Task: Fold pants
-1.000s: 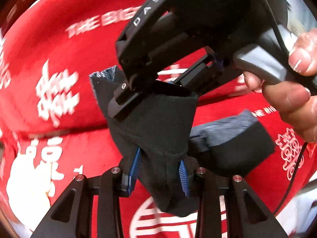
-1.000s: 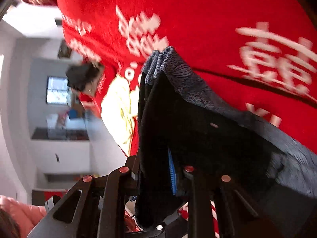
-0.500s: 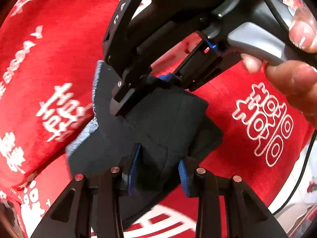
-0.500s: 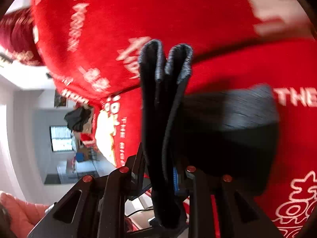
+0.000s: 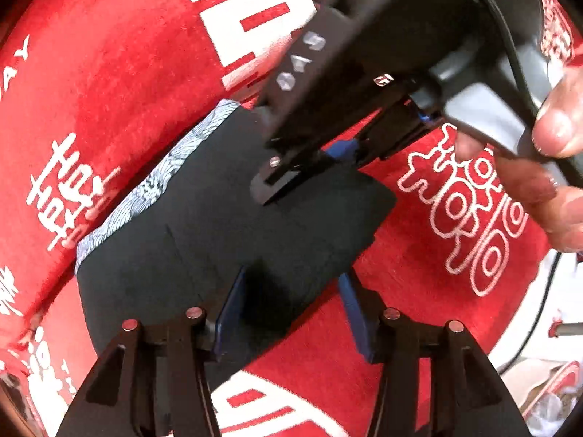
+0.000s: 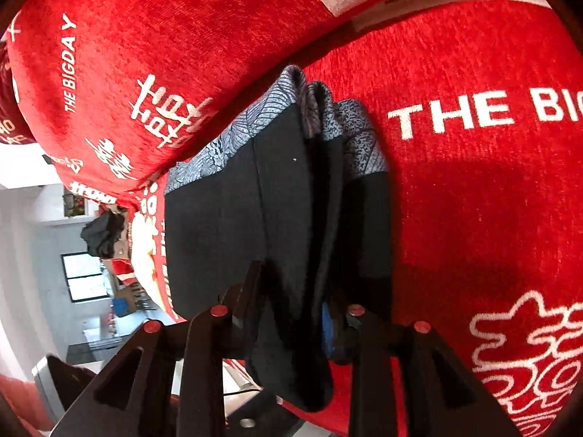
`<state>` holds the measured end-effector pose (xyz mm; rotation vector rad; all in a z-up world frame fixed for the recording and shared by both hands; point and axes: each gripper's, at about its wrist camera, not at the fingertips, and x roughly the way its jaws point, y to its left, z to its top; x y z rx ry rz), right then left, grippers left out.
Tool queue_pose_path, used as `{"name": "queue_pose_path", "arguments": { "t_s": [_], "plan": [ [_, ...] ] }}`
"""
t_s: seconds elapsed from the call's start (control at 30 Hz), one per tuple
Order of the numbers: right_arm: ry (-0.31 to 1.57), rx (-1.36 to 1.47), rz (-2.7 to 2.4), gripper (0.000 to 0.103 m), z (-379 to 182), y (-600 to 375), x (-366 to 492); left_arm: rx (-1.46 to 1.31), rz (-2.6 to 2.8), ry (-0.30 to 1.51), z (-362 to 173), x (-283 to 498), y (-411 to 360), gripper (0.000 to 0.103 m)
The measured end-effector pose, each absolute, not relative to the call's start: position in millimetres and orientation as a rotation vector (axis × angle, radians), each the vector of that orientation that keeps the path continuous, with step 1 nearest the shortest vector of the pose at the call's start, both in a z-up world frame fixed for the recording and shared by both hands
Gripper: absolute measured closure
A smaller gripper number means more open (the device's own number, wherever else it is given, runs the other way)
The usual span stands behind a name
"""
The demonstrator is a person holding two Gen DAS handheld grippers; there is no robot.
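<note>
Left edge of the pants (image 5: pixel 218 247): the grey patterned waistband (image 5: pixel 153 189) lies along the back cushion (image 5: pixel 109 73) of the red printed sofa cover (image 5: pixel 437 291), the black folded cloth flat on it. Moving right, the left gripper (image 5: pixel 291 313) has its blue pads spread wide, straddling the pants' near edge with daylight beside each pad, pinching nothing. Further right over the pants, the right gripper (image 5: pixel 309 167) comes down from above, a hand (image 5: pixel 546 167) on its handle. In its own view, the right gripper (image 6: pixel 298 313) is narrowed onto a thick bundle of folded pants (image 6: pixel 284 218), waistband (image 6: pixel 309 116) layers stacked beyond the fingers.
</note>
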<state>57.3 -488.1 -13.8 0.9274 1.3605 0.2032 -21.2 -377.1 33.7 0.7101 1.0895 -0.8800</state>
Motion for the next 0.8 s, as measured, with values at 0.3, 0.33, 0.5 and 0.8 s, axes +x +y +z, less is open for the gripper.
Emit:
{"name": "queue_pose_path", "arguments": {
  "t_s": [0.3,0.33,0.5,0.8],
  "plan": [
    [1.389,0.651,0.009,0.056,16.4,-470.8,33.3,0.53,-0.68,1.176,57.5,30.3,-304.0,0.05],
    [1.398,0.639,-0.007,0.055,16.9,-470.0,29.1,0.511,-0.641,1.189,57.3,39.6,-294.3,0.05],
    [1.334,0.505,-0.133,0.055,41.8,-465.1,14.3,0.433,-0.475,1.223,52.8,79.7,-252.5,0.013],
    [1.341,0.514,-0.071,0.056,34.6,-435.7,31.6,0.311,-0.361,1.408,8.4,102.5,-217.2,0.013]
  ]
}}
